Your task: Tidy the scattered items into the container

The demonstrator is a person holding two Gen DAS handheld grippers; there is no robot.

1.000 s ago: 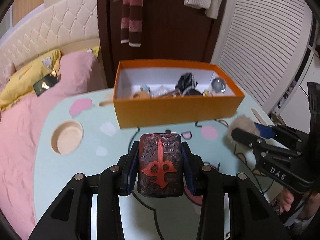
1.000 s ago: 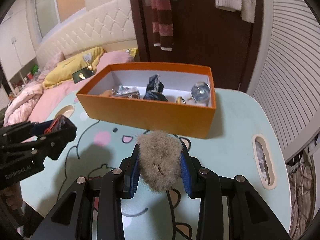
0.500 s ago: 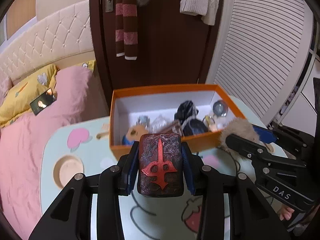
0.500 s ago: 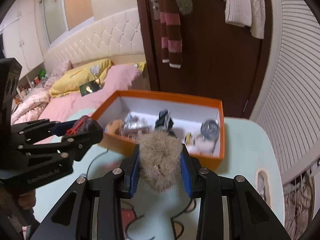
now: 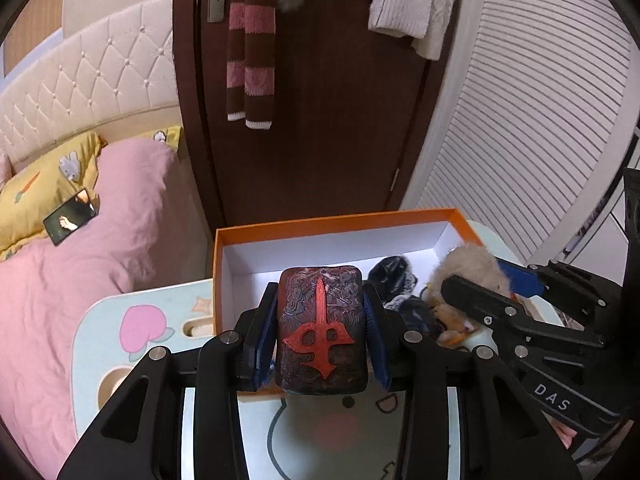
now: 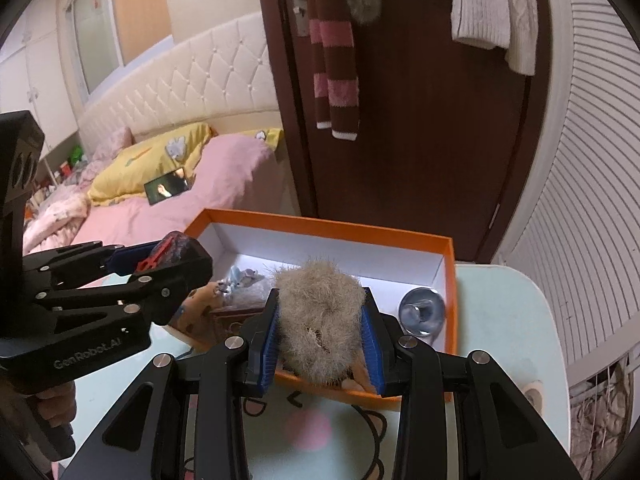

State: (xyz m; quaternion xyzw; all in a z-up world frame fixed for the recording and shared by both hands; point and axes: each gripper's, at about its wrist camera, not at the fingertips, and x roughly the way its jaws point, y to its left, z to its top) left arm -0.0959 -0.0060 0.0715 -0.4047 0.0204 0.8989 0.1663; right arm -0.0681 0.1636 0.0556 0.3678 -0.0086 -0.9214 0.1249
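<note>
A: Several things already lie in the orange box (image 6: 447,280), a round silvery piece (image 6: 422,312) among them. What's left?

B: Two carried items. The left hand-held gripper (image 5: 320,328) clamps a dark slab with a red emblem (image 5: 320,332); the right hand-held gripper (image 6: 322,330) pinches a fuzzy scrunchie (image 6: 318,320). Both tilt down over the box's near wall above the tabletop (image 6: 500,320), neither released yet

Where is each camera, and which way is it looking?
Left wrist: sits on the left gripper, looking down its fingers at the dark tile it holds over the orange box; the right gripper shows alongside.
Right wrist: sits on the right gripper, looking at its fluffy ball over the box; the left gripper and a hand show.
Both see the box, bed and door.
</note>
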